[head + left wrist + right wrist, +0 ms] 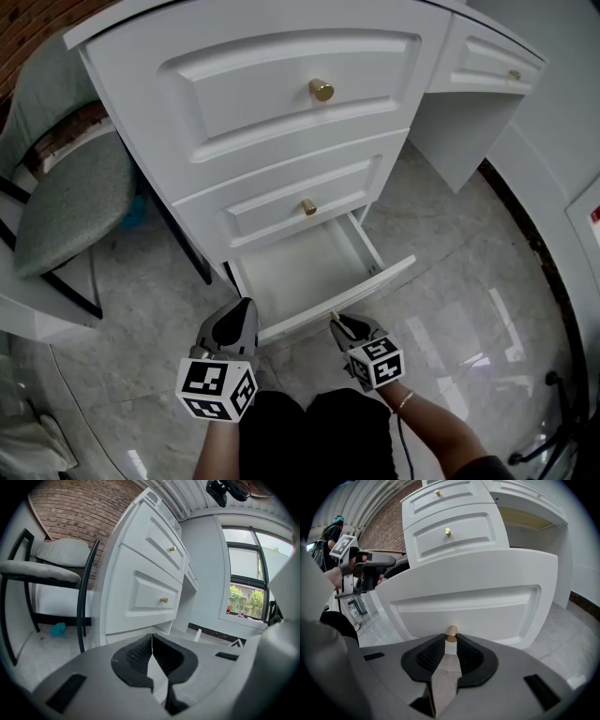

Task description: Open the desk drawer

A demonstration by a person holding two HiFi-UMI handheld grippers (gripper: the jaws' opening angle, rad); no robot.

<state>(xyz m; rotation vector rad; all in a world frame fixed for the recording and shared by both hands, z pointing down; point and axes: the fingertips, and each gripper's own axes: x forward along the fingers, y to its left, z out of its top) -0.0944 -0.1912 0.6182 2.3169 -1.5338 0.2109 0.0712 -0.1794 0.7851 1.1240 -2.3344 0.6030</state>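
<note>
Currently | bottom drawer: partly slid out, long front panel crosswise behind the brass knob | right gripper: jaws clenched on that knob, nearer arm; slide axis runs from knob toward me | left gripper: jaws together, empty, left of knob | I judge: pull straight back.

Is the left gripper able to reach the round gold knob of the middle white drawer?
Probably yes: nothing blocks the left gripper from that gold knob, but its shut jaws must open first.
</note>
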